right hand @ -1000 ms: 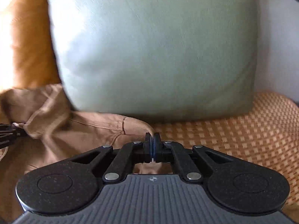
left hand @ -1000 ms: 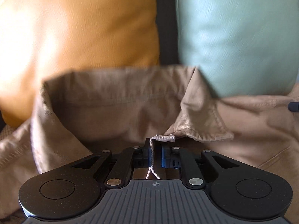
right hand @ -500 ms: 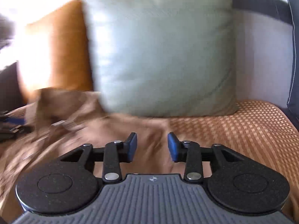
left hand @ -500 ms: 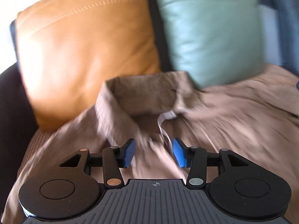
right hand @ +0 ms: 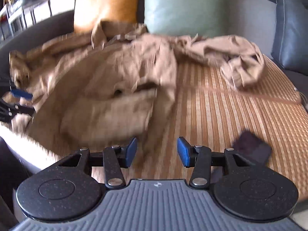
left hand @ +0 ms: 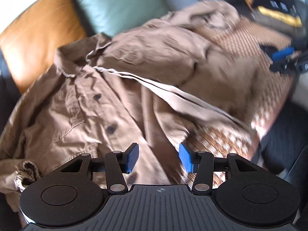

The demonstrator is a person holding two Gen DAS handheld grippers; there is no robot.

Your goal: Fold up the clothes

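Note:
A brown button-up shirt (left hand: 115,88) lies spread and rumpled on the woven sofa mat (right hand: 231,115), collar toward the cushions, front placket open. The same shirt (right hand: 107,88) fills the left half of the right wrist view, one sleeve bunched at the right. My left gripper (left hand: 156,158) hovers open above the shirt's lower front, nothing between its blue pads. My right gripper (right hand: 156,152) hangs over the shirt's hem edge and the mat, its jaws still opening and empty. Each gripper shows at the edge of the other's view: the right gripper (left hand: 284,59), the left gripper (right hand: 17,100).
An orange cushion (left hand: 38,32) and a pale green cushion (left hand: 119,5) lean on the sofa back behind the collar. A dark blue cushion (right hand: 292,28) stands at the right. A small dark flat object (right hand: 252,148) lies on the mat by my right gripper.
Both grippers let go of the shirt near the collar, opened, and pulled back fast toward the front of the sofa. The whole shirt now shows.

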